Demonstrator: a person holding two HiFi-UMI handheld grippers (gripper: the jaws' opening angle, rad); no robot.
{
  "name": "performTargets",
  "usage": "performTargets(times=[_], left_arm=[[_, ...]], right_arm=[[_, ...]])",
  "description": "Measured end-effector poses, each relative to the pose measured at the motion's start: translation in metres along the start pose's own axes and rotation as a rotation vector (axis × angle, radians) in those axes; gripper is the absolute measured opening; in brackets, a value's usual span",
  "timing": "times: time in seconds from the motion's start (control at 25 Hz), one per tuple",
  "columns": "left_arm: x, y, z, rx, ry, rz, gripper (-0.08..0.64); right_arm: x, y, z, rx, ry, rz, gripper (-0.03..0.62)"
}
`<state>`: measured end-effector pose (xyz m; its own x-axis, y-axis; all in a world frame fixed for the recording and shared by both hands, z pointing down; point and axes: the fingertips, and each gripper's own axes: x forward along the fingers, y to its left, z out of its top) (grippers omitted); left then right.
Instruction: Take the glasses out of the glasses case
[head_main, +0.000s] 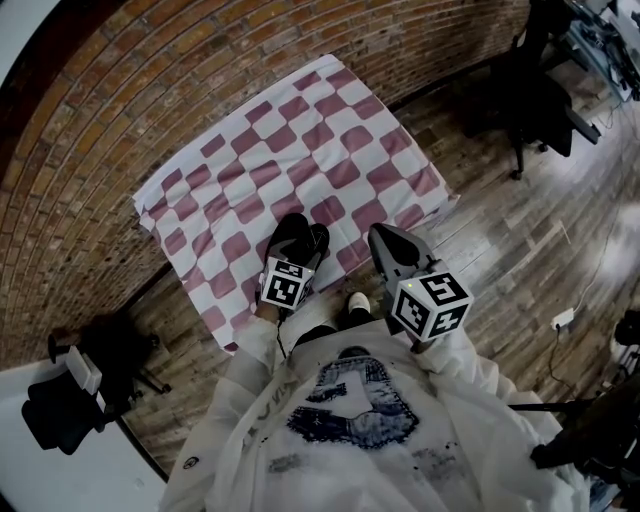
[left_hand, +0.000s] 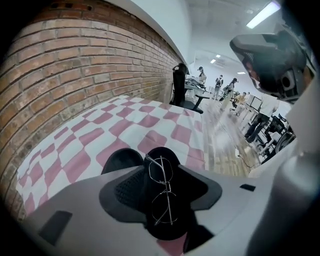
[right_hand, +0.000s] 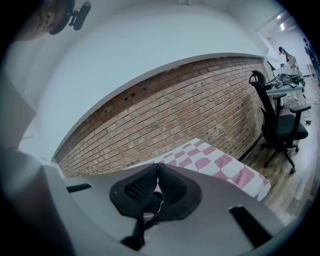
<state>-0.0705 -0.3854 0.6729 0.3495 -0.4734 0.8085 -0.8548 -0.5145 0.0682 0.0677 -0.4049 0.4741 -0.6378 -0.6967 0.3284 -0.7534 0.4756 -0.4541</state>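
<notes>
You are at the start of the lifting-out step. Your left gripper (head_main: 300, 238) hangs over the near edge of the pink-and-white checked cloth (head_main: 300, 130). Its jaws are spread wide on either side of the black round-ended glasses case (left_hand: 166, 227), and no pad visibly presses on it. The thin silver wire-framed glasses (left_hand: 162, 192) lie on the case's dark inside, not yet taken out. Your right gripper (right_hand: 157, 167) is held just beside the left, its tips brought together with nothing I can name between them. Next, as I judge it, you need to close the left jaws on the case to steady it, then open the right, bring it across and pinch the frame lightly at the bridge or a rim. Counted: one case, one pair of glasses, one cloth, two grippers
</notes>
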Motion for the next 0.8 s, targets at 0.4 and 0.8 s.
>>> performTargets(times=[0.4, 0.8], left_arm=[[0.023, 0.001, -0.018, 0.013, 0.096, -0.035, 0.184], [0.037, -0.005, -0.020, 0.069, 0.134, -0.031, 0.141]], right_arm=[[0.000, -0.001, -0.003, 0.015, 0.005, -0.006, 0.015], [-0.008, -0.010, -0.002, 0.026, -0.004, -0.023, 0.015]])
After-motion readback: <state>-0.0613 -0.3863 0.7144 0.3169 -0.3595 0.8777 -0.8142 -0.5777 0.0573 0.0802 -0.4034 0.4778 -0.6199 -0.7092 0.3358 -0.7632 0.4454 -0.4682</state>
